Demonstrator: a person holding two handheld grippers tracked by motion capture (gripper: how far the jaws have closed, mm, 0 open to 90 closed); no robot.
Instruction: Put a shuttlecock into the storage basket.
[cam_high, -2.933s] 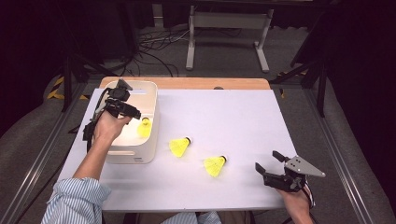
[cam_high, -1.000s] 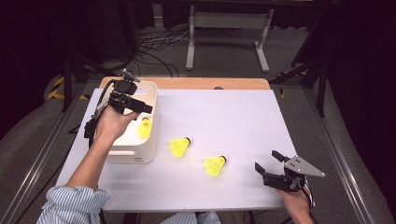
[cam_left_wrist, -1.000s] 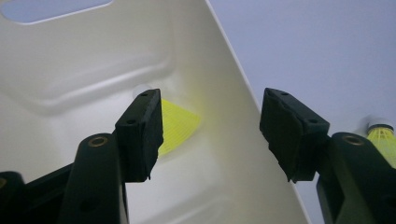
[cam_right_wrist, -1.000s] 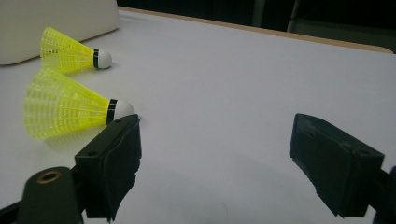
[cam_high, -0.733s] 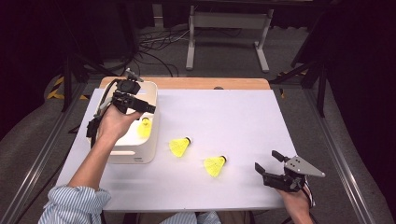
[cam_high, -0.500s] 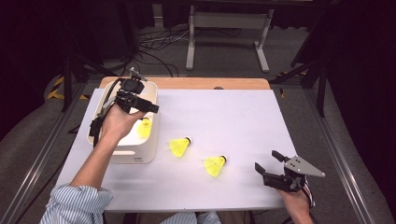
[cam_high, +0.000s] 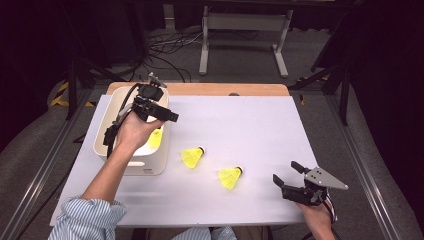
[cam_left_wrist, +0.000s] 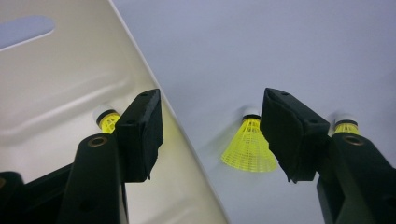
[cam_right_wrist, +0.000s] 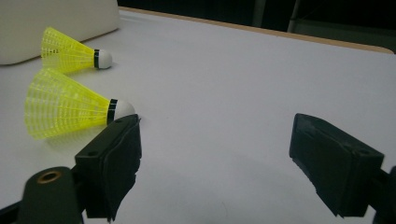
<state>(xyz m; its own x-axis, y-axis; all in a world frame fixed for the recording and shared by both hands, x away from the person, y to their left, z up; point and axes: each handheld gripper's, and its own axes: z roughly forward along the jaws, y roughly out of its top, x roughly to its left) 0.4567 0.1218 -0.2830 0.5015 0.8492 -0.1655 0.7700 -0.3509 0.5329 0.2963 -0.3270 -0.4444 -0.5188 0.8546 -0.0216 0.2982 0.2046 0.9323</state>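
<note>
Three yellow shuttlecocks with white corks are in view. One (cam_high: 155, 139) lies inside the cream bin (cam_high: 131, 162) at the table's left. The other two (cam_high: 191, 157) (cam_high: 230, 177) lie on the white table to its right. My left gripper (cam_high: 169, 116) hovers open over the bin's right rim with nothing between its jaws. In the left gripper view the open left gripper (cam_left_wrist: 215, 135) looks down on the binned shuttlecock (cam_left_wrist: 108, 120) and a table one (cam_left_wrist: 249, 144). My right gripper (cam_high: 287, 173) rests open near the front right, and its own view (cam_right_wrist: 215, 154) shows the nearer shuttlecock (cam_right_wrist: 65, 112) to the left.
The white table top (cam_high: 250, 125) has a wooden strip along its far edge (cam_high: 225, 89). Beyond the table are cables and a metal stand on the floor (cam_high: 245, 30). In the right gripper view the bin (cam_right_wrist: 56, 23) stands behind the farther shuttlecock (cam_right_wrist: 70, 55).
My left gripper has drifted to the right, from above the bin's inside to above its right rim, jaws still open. The right gripper and the shuttlecocks have stayed put.
</note>
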